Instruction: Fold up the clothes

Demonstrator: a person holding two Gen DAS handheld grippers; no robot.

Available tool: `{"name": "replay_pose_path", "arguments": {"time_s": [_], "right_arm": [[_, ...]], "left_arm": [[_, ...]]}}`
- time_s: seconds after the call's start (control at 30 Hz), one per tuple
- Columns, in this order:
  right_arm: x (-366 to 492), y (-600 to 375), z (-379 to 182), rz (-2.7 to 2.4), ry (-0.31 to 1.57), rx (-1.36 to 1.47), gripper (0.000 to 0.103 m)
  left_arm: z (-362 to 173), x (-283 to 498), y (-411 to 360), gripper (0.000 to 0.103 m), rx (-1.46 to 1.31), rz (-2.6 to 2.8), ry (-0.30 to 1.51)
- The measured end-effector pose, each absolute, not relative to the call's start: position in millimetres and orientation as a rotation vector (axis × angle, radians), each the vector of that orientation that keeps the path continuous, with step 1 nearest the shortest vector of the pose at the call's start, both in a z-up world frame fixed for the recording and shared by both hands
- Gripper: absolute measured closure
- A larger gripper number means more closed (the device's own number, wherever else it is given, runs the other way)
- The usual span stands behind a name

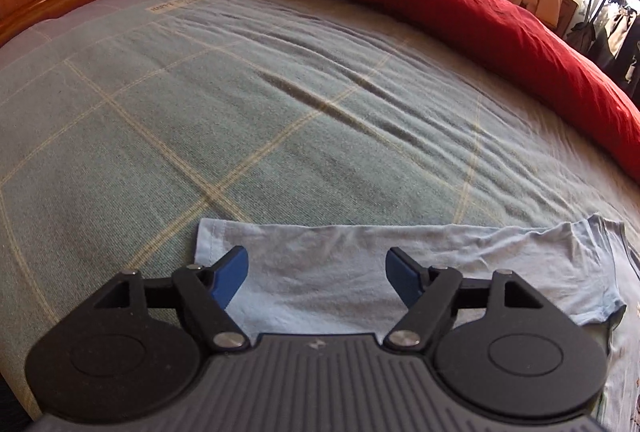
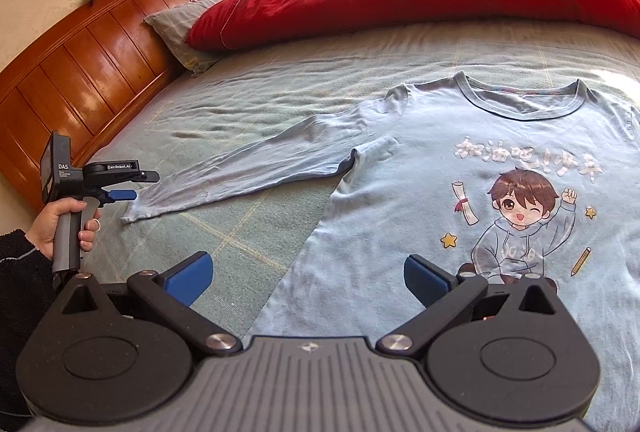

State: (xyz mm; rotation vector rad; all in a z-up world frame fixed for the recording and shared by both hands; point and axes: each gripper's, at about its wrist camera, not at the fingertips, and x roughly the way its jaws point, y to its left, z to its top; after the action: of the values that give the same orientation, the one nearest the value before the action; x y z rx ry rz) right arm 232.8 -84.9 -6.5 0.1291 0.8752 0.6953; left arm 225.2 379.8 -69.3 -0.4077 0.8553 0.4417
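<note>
Light blue cotton, thin and soft: the long-sleeved shirt [image 2: 460,168] lies flat, print up, on the green bedsheet [image 1: 240,92], its sleeve [image 2: 240,168] stretched toward 9 o'clock. I judge the cuff could slip from a shallow pinch, or the bedsheet could be caught together with it. The left gripper [image 1: 317,274] hangs over the cuff end, jaws spread wide, holding nothing. At 3 o'clock from it, the right gripper [image 2: 308,278] is equally spread, empty, above the shirt's side edge.
</note>
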Motion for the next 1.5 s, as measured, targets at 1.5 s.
{"name": "replay_pose_path", "arguments": {"time_s": [1.5], "right_arm": [[129.9,-251.7,-92.7,0.405,0.872,0.042,0.000]], "left_arm": [[-73.8,82.9,30.7,0.015,-0.033,-0.345,0.958]]}}
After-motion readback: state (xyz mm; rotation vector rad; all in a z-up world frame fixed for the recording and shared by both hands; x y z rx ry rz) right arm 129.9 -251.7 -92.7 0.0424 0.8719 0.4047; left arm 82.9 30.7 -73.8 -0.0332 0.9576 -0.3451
